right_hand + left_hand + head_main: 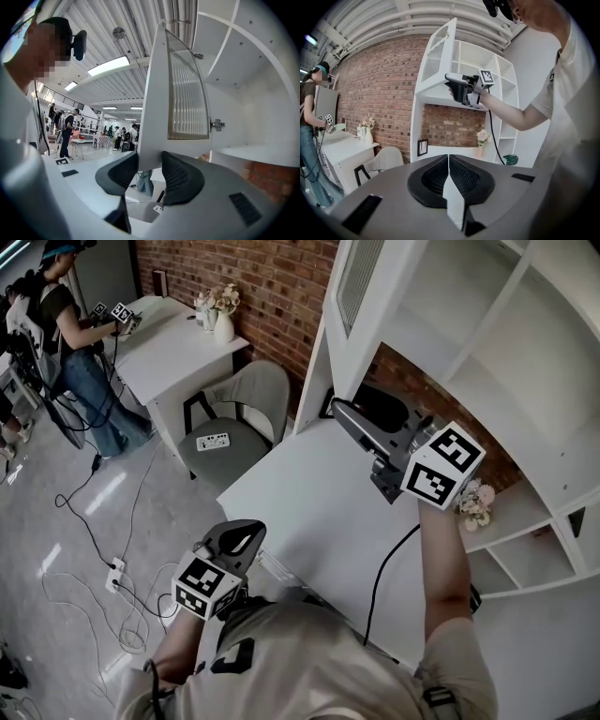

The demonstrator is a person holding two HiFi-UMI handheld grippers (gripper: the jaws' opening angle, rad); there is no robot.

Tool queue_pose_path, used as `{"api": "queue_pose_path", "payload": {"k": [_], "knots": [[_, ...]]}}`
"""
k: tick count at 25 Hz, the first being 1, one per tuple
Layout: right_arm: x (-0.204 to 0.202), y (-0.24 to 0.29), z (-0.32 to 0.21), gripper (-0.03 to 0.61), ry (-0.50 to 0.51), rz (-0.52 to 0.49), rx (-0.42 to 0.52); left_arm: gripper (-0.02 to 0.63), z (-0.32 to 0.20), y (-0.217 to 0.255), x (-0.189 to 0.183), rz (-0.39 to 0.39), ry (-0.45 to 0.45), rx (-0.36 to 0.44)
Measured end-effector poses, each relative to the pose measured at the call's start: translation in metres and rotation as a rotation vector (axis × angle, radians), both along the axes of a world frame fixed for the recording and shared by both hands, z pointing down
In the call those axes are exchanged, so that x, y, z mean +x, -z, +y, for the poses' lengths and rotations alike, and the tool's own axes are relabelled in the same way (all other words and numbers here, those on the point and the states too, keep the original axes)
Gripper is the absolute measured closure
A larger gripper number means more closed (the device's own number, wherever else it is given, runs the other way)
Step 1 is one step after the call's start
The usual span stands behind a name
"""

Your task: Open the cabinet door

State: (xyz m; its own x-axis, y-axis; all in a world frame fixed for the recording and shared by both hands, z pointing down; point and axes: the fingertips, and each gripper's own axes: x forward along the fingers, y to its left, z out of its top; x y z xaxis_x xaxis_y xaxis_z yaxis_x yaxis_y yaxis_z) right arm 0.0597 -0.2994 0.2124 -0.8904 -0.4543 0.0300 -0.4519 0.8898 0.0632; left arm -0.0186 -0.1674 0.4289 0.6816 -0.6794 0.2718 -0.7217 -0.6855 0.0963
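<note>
The white cabinet door with a ribbed glass panel stands swung out from the shelf unit. My right gripper is raised level at the door's lower edge. In the right gripper view its jaws straddle that edge, and the pads look just off the door, so it is open. The left gripper view shows the same door with the right gripper at its bottom. My left gripper hangs low by my waist, shut with nothing in it.
A white table lies below the cabinet, with a grey chair at its far end. A second desk holds a vase. A person stands at the far left. Cables and a power strip lie on the floor. Flowers sit on a lower shelf.
</note>
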Motion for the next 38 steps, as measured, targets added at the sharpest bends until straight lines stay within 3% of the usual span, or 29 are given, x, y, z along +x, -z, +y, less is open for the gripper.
{"api": "queue_pose_path", "payload": {"k": [38], "knots": [[-0.079,0.003,-0.009,0.402,0.001,-0.042,0.029,0.592,0.020,-0.001,-0.049,0.005,0.131,-0.019]]}}
